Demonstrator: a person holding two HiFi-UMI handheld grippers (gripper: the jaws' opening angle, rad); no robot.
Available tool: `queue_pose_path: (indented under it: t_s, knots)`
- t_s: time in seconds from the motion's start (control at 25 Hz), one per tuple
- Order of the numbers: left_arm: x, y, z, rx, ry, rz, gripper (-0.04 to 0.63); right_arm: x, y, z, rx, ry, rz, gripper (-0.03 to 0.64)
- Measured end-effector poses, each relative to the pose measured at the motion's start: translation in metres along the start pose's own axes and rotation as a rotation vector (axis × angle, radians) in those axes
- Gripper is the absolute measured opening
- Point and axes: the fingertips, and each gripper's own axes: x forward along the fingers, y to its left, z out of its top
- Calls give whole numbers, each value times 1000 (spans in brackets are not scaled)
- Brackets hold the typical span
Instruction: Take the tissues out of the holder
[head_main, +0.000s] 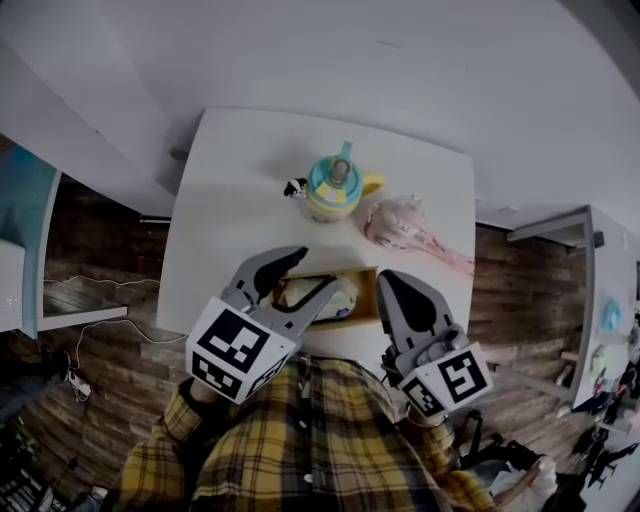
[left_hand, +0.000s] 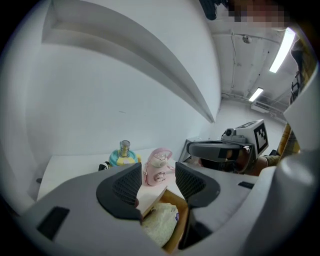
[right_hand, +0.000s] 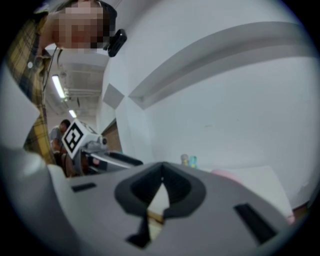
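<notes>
Plaid shirt (head_main: 300, 440) and two grippers over a wooden holder (head_main: 365, 300) at the near edge of the white table (head_main: 240, 180).
Left gripper (left_hand: 157, 175) hangs released, jaws wide above the tissue pack (left_hand: 160, 222), which lies inside the holder and touches neither pad. Right gripper (right_hand: 161, 180) is clenched on nothing, just beside the holder. The pack looks light, soft and probably slick in its wrapper, so I would pinch it across its raised middle. Only the left gripper view looks down into the box; the head view half hides the pack behind a finger but shows where the holder sits.
</notes>
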Motion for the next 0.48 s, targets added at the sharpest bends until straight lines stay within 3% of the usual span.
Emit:
queue_pose_path:
  t_s: [0.24,0.48]
  knots:
    - [6,0,-16,74,100,-13,199,-5,1,-5,24,-3,-19,12]
    - [17,-14,-53,131,242,-106,199,-14,-1,-13,63,-7,-42,12]
